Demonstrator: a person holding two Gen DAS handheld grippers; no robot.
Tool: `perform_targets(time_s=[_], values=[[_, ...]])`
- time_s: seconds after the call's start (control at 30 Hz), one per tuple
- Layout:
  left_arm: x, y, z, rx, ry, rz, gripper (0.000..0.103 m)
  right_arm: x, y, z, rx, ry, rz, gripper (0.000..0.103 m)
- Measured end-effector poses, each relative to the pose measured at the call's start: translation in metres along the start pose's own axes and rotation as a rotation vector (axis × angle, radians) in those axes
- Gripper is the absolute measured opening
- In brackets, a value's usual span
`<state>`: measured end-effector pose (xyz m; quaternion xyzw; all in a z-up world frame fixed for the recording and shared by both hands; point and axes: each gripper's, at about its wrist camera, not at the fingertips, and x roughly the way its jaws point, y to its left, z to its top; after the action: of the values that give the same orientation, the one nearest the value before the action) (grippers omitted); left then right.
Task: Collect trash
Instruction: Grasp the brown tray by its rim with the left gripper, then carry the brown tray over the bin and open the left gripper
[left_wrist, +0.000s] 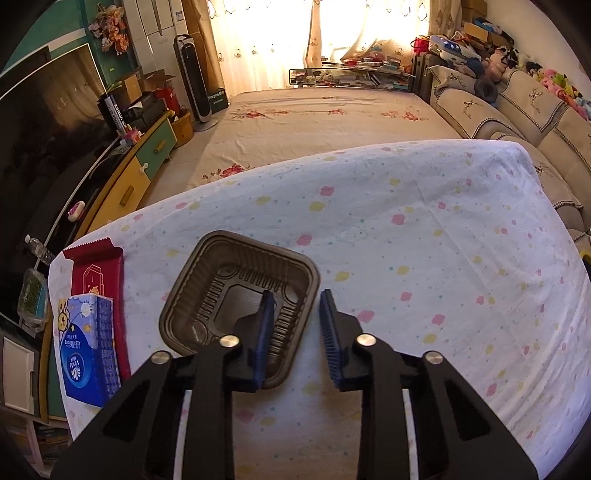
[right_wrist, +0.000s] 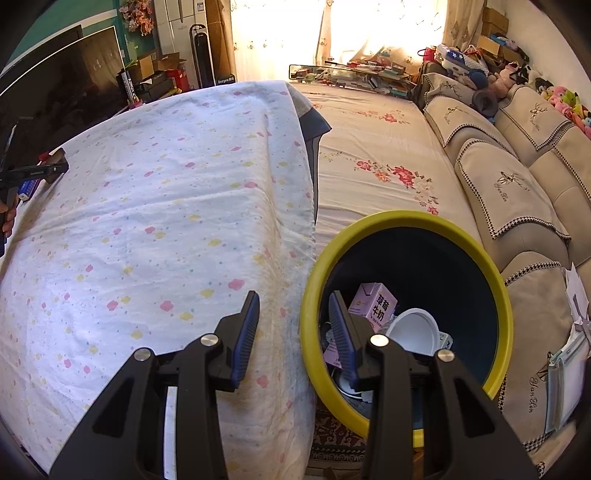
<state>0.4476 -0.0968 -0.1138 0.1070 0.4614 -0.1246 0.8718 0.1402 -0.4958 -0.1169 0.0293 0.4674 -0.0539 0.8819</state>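
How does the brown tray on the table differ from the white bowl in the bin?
The brown plastic tray is square, ribbed and dark; the white bowl is round, smooth and pale. The tray sits flat and upright on the table's cloth; the bowl lies tilted among cartons in the yellow-rimmed bin. The left gripper straddles the tray's rim; nothing touches the bowl. Both look like empty food containers.

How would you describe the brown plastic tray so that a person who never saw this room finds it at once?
Look at the table with the white flowered cloth. Near its left end, beside a red wrapper and a blue tissue pack, sits the brown plastic tray. It alone is square, empty and ribbed, and the left gripper straddles its right rim.
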Motion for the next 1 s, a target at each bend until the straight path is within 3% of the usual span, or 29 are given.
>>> perform_targets(time_s=[0.03,0.1,0.2,0.3,0.47,0.67,0.8,1.0], values=[[-0.002,-0.001,-0.001,-0.002,-0.004,0.004,0.018,-0.001,0.0,-0.001,0.001,-0.002,0.001,0.038],[-0.009,-0.005,-0.006,-0.002,-0.018,0.011,0.006,-0.004,-0.001,-0.002,0.005,-0.007,0.004,0.038],[-0.03,-0.018,-0.015,-0.003,-0.055,0.0,0.005,-0.013,-0.004,-0.006,0.01,-0.021,0.006,0.038],[-0.058,-0.051,-0.025,0.057,-0.097,-0.021,0.005,-0.024,-0.011,-0.012,0.019,-0.04,0.0,0.038],[-0.11,-0.147,-0.038,0.206,-0.156,-0.146,0.005,-0.044,-0.028,-0.026,0.041,-0.071,-0.028,0.038],[-0.145,-0.299,-0.046,0.433,-0.187,-0.348,0.005,-0.072,-0.065,-0.05,0.084,-0.095,-0.096,0.038],[-0.151,-0.396,-0.049,0.545,-0.179,-0.437,0.005,-0.088,-0.094,-0.072,0.121,-0.101,-0.151,0.038],[-0.136,-0.517,-0.057,0.669,-0.126,-0.489,0.005,-0.102,-0.133,-0.099,0.183,-0.096,-0.2,0.038]])
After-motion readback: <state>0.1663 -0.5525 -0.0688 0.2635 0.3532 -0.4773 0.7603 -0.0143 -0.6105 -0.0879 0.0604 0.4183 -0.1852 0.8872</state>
